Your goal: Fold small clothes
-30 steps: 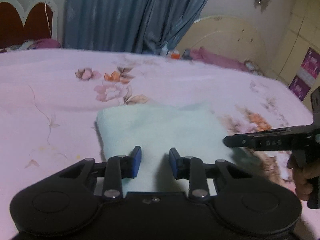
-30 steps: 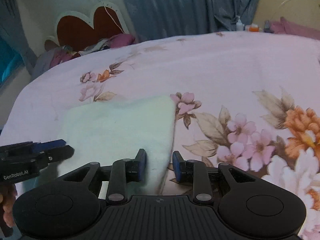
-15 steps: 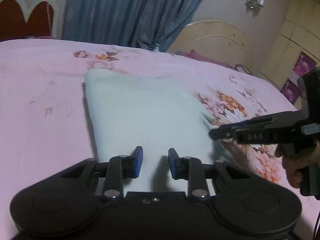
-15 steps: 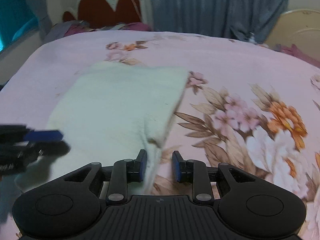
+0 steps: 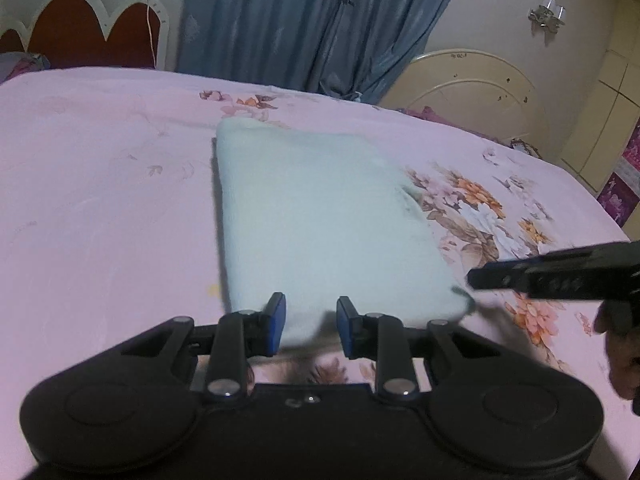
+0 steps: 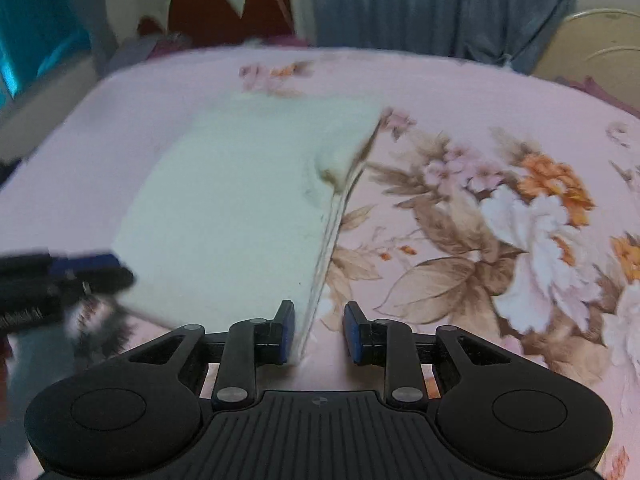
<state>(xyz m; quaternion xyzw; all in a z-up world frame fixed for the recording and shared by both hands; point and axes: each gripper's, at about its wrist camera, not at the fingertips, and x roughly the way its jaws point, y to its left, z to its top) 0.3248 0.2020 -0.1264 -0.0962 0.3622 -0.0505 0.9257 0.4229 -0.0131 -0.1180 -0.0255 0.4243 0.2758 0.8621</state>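
Note:
A pale green-white folded cloth (image 5: 320, 216) lies on the pink flowered bedspread (image 5: 100, 184); it also shows in the right wrist view (image 6: 240, 208). My left gripper (image 5: 310, 326) is open, its blue-padded fingers at the cloth's near edge, which sits between them. My right gripper (image 6: 318, 332) is open at the cloth's near right corner, whose stacked edge lies by the left finger. Each gripper shows from the side in the other's view: the right one (image 5: 560, 280), the left one (image 6: 60, 276).
The bedspread (image 6: 500, 220) has large orange and white flowers on the right. A red and white headboard (image 5: 80, 36), blue curtains (image 5: 312, 24) and a cream round headboard (image 5: 472, 88) stand behind the bed. Purple boxes (image 5: 624, 184) sit at the far right.
Both grippers have pulled back toward me and risen; the cloth looks longer in front of them. Its near edge now sits at the fingertips rather than under them.

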